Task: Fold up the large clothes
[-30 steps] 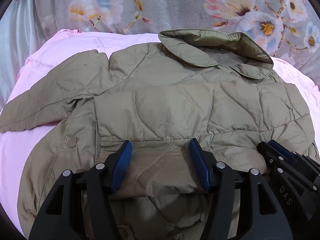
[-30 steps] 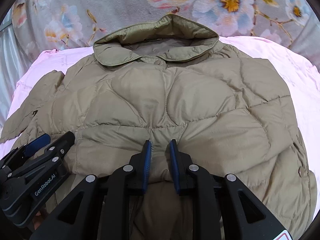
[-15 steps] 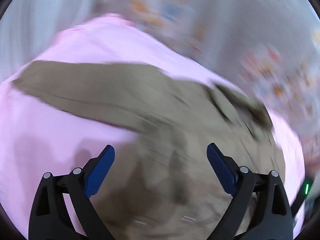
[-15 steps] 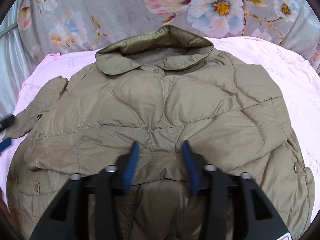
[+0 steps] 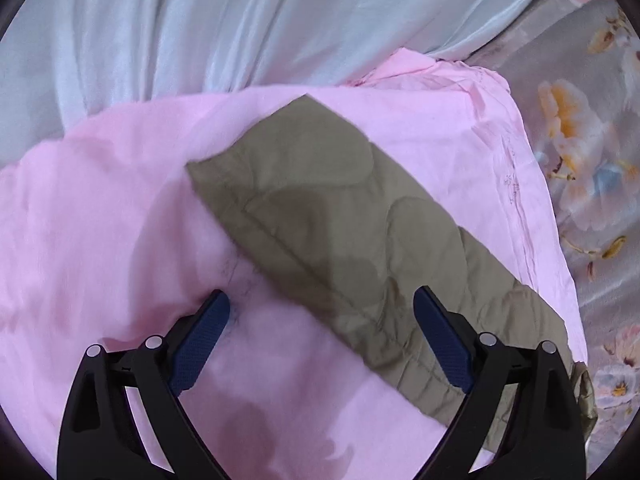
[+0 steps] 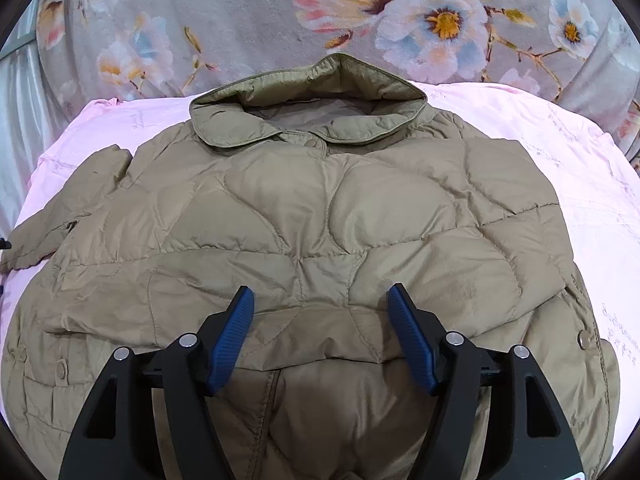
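An olive quilted jacket (image 6: 320, 220) lies front-up on a pink sheet (image 6: 592, 184), collar (image 6: 308, 112) at the far side, hem folded up over the body. My right gripper (image 6: 320, 320) is open and empty just above the folded hem edge. The jacket's left sleeve (image 5: 340, 216) stretches out flat across the pink sheet (image 5: 100, 220) in the left wrist view. My left gripper (image 5: 320, 332) is open and empty, hovering over the sleeve, its right finger (image 5: 440, 336) above the sleeve and its left finger (image 5: 200, 336) above the sheet.
A grey floral blanket (image 6: 280, 12) lies beyond the collar and shows to the right of the sleeve (image 5: 592, 160). A pale grey-blue curtain (image 5: 240, 20) hangs beyond the sheet's far edge in the left wrist view. Snap buttons (image 6: 584, 336) line the jacket's edges.
Both grippers opened and let go of the folded hem. My left gripper swung left from the jacket body to the outstretched sleeve. My right gripper stayed over the hem.
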Demonstrator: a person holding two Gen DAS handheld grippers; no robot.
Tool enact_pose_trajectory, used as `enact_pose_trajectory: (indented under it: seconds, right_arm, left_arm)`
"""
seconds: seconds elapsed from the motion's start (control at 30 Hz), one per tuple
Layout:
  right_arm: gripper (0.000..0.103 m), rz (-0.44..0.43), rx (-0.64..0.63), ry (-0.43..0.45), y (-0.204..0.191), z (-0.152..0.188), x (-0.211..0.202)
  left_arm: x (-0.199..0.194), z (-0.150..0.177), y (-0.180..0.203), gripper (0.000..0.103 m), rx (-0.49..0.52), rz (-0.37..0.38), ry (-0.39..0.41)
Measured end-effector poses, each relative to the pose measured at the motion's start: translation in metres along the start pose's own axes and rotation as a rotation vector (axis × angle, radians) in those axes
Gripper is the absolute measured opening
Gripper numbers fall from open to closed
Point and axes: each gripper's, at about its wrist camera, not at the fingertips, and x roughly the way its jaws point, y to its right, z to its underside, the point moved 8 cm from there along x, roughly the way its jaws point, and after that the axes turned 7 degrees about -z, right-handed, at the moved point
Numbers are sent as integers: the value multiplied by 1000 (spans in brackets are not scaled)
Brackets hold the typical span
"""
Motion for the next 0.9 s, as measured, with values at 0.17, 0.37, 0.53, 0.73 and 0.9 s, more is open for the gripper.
enact_pose_trajectory:
  seconds: [0.17, 0.37, 0.53, 0.73, 0.9]
  right_arm:
    - [70, 0, 5, -1, 0, 1, 0]
    - [71, 4, 17, 24, 2, -1, -5]
    - [73, 28, 70, 96, 13, -5, -23]
    - [74, 42, 110, 114, 32, -3, -54]
    - [75, 56, 127, 134, 56, 3, -79]
  left_arm:
    - [-6, 0, 35, 9, 75, 31, 2]
    - [-102, 14, 121, 3, 291, 174, 210]
    - [-201, 82, 211, 3, 513, 345, 313]
    - [-270, 218, 304, 4, 765, 550, 254]
    - [-252, 321, 341, 19, 852, 598, 66]
